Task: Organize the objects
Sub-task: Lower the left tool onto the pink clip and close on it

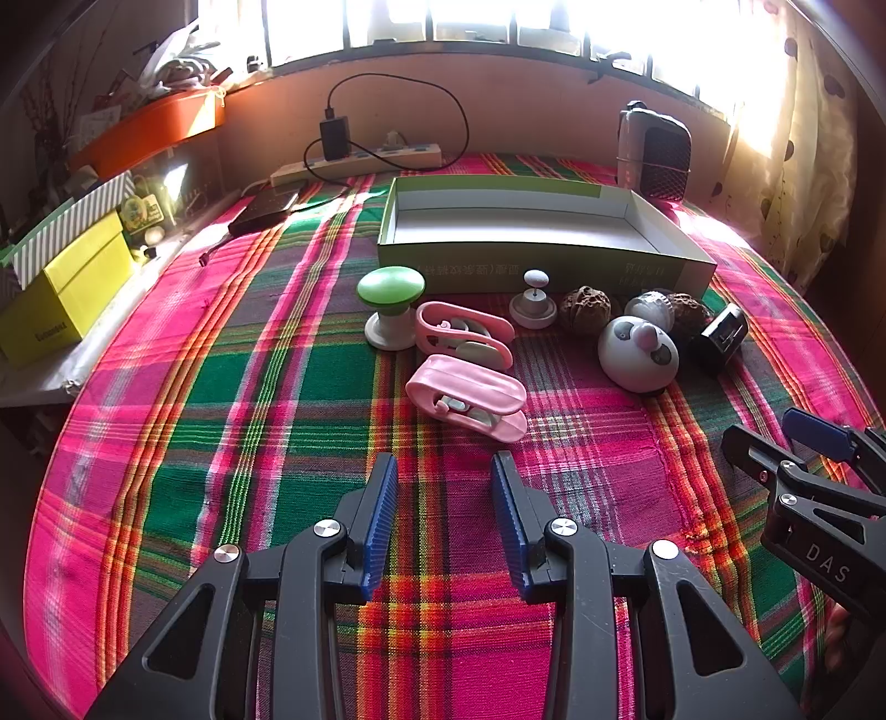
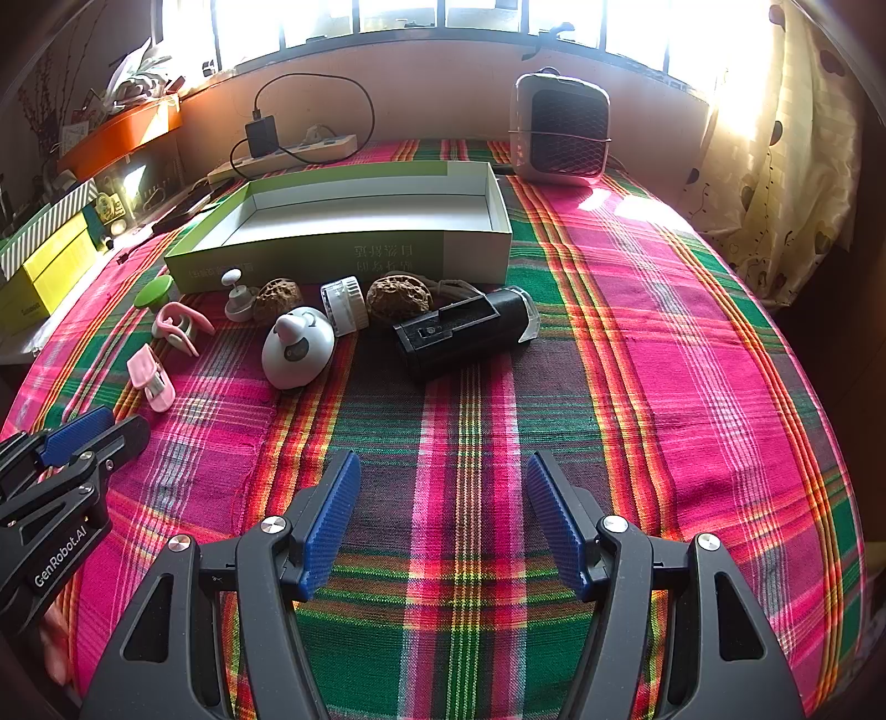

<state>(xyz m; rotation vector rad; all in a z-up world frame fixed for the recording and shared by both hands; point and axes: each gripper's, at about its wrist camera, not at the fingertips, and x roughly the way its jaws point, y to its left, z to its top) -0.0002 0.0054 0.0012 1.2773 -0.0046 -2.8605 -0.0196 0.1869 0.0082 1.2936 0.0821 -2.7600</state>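
1. My left gripper [image 1: 444, 471] hangs agape, empty, above the plaid cloth [image 1: 221, 387].
2. My right gripper [image 2: 443, 471] likewise.
3. Small objects, including a pink clip [image 1: 468, 396] and black cylinder [image 2: 465, 332], lie before the empty box [image 2: 343, 252].

Right tool [image 2: 443, 518] wide open above plaid cloth [image 2: 637, 343], black cylinder [image 2: 465, 332] and green box [image 2: 343, 257] beyond.

We see strong daylight pouring through the window [image 1: 498, 22] at the back, blown out to white there and on the curtain [image 2: 775, 138]. The plaid cloth [image 1: 221, 387] is bright and sharp. Both views bend at the edges, with dark corners. Small objects cast soft shadows toward us.
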